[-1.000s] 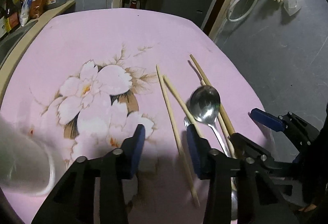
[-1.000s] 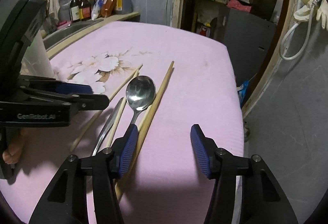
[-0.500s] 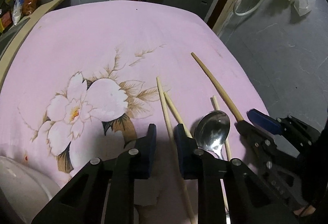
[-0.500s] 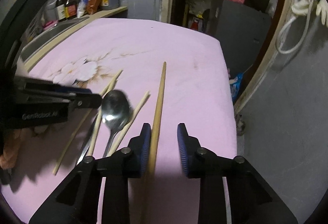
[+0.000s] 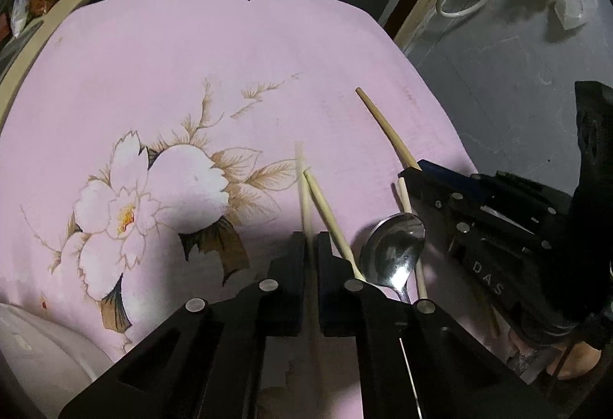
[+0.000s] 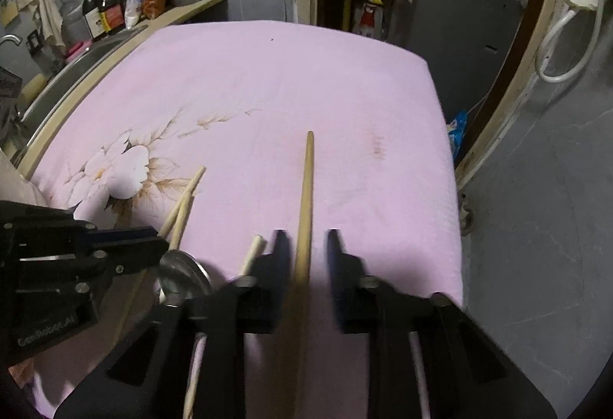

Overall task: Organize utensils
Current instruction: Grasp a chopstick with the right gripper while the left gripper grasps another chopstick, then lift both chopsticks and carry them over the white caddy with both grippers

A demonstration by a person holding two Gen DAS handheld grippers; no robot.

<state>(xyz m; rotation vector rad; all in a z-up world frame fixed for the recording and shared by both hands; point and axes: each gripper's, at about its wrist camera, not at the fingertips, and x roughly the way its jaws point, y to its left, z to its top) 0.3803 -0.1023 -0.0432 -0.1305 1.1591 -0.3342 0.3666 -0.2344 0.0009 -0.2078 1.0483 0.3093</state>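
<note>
Both sets of fingers have just closed: left gripper [image 5: 311, 246] pinches a pale chopstick [image 5: 302, 189], right gripper [image 6: 304, 246] clamps the darker chopstick [image 6: 306, 189]; I can lift both off the table [image 6: 268, 81]

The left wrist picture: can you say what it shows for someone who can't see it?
Black left tongs pinch a pale chopstick lying on a pink flowered cloth. A second chopstick, a shiny spoon and the right tongs, around a darker chopstick, sit to the right.
</note>
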